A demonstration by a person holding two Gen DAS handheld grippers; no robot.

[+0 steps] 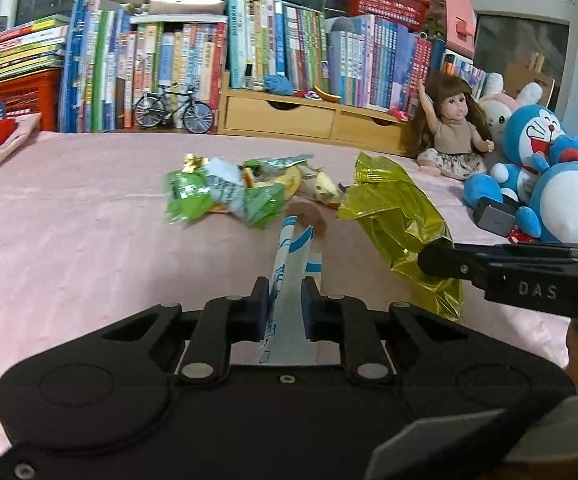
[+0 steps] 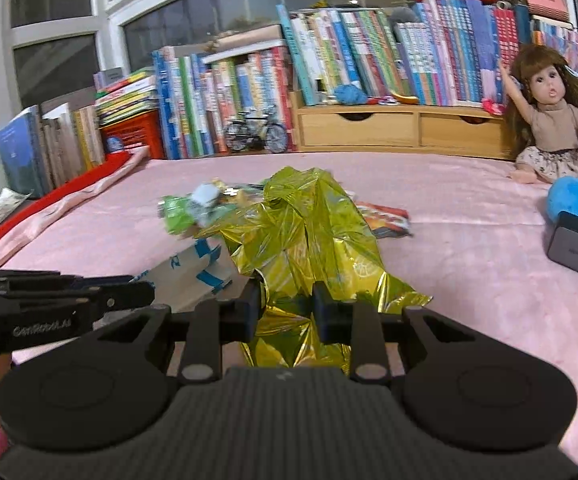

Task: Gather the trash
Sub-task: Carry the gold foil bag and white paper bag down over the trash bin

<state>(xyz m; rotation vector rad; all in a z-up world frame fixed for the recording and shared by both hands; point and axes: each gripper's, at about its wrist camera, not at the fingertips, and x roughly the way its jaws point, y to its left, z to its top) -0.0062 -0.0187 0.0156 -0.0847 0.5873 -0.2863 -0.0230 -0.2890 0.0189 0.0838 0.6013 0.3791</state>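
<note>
Through the left wrist camera, my left gripper point(image 1: 285, 300) has its fingers clenched on a flat white-and-blue paper wrapper point(image 1: 289, 264), pinched by its near end so it trails forward over the pink bedspread point(image 1: 69, 220). Beyond it, mid-bed, lie crinkled green snack wrappers point(image 1: 209, 196) and fruit scraps point(image 1: 321, 190), probably next to gather.

Through the right wrist camera, my right gripper point(image 2: 287, 304) grasps the yellow foil bag point(image 2: 309, 232), glossy and creased, bunched between the fingers, seemingly the collecting sack. The paper wrapper point(image 2: 193, 268) sits just beside its left flank.
</note>
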